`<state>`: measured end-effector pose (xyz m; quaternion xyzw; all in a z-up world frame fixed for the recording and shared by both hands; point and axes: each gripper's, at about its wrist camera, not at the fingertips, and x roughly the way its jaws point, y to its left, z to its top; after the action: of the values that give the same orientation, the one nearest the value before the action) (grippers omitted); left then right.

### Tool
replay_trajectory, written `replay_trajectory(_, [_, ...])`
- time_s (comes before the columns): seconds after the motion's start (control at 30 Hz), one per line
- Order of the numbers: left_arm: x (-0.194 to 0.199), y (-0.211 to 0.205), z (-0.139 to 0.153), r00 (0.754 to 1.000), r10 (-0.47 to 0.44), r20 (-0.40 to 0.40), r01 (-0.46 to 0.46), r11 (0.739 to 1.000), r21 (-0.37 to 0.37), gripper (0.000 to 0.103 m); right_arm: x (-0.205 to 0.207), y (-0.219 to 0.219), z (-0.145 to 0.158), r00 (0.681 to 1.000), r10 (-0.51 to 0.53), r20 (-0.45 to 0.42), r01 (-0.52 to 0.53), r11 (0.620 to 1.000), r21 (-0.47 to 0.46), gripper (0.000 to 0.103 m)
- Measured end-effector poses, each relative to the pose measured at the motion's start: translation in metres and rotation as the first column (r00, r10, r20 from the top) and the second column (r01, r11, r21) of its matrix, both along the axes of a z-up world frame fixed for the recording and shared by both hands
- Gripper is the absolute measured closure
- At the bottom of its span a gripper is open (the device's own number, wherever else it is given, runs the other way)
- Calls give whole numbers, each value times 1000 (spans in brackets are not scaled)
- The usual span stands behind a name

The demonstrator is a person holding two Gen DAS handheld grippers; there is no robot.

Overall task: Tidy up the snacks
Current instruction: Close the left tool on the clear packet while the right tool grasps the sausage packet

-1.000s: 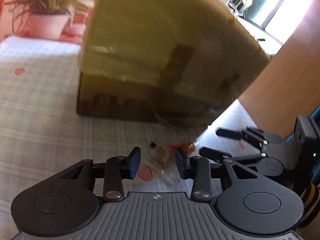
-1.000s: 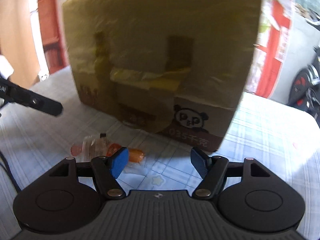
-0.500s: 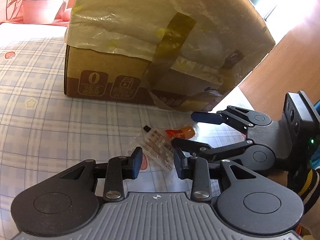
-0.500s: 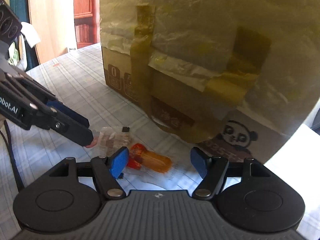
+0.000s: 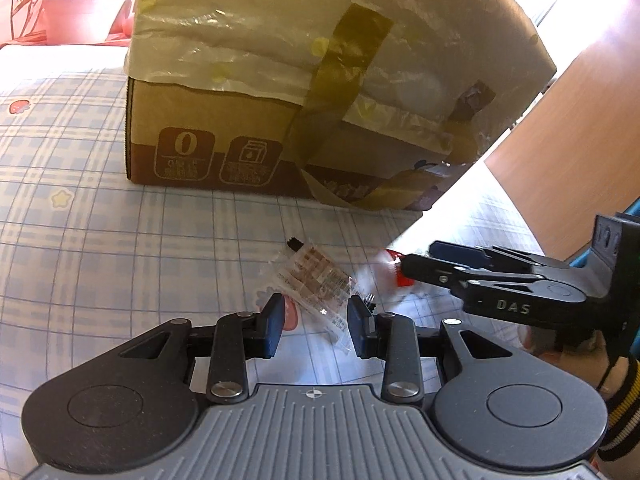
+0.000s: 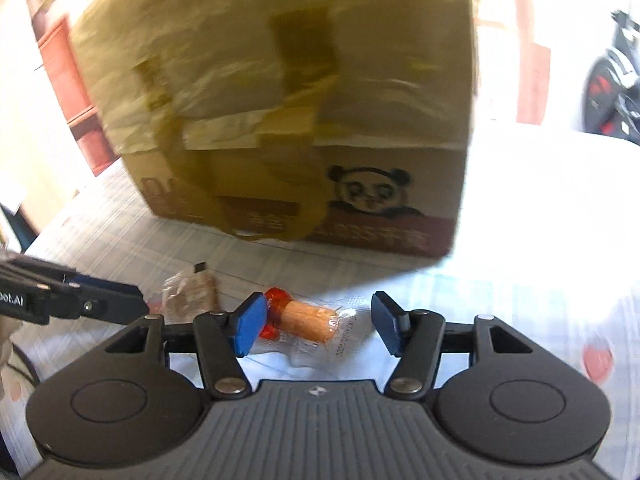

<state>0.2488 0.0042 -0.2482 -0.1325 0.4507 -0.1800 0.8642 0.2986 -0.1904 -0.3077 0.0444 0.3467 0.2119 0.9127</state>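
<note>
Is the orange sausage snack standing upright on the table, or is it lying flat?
Lying flat. The orange sausage snack, in its clear wrapper, rests on its side on the checked tablecloth, in front of the cardboard box.

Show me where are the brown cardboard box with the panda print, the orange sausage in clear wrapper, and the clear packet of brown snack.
brown cardboard box [image 6: 400, 184], right wrist view, printed front wall.
orange sausage in clear wrapper [image 6: 306, 320], right wrist view, orange middle.
clear packet of brown snack [image 5: 316, 280], left wrist view, packet middle.
</note>
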Motion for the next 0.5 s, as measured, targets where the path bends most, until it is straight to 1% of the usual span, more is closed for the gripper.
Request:
replay_trajectory(0.13, [7,-9,-2,1000,-16,2,16,1000,26,67,-6,-12,2,999,-31,-25,31,999,33,40])
replay_trajectory(0.2, [12,-12,-4,1000,-14,5,14,999,47,68,-11,-18,5,999,-39,-18,39,999,17,40])
replay_trajectory(0.27, [19,-14,-4,1000,-10,8,10,999,50,68,-13,-19,6,999,-34,-4,34,999,-6,39])
replay_trajectory(0.37, [28,-19,-5,1000,-19,22,18,997,70,68,-21,-23,10,1000,-2,31,3,999,-45,38])
replay_trajectory(0.5, [44,-24,-6,999,-33,34,30,996,89,68,-29,-12,11,993,91,72,-81,988,-130,38])
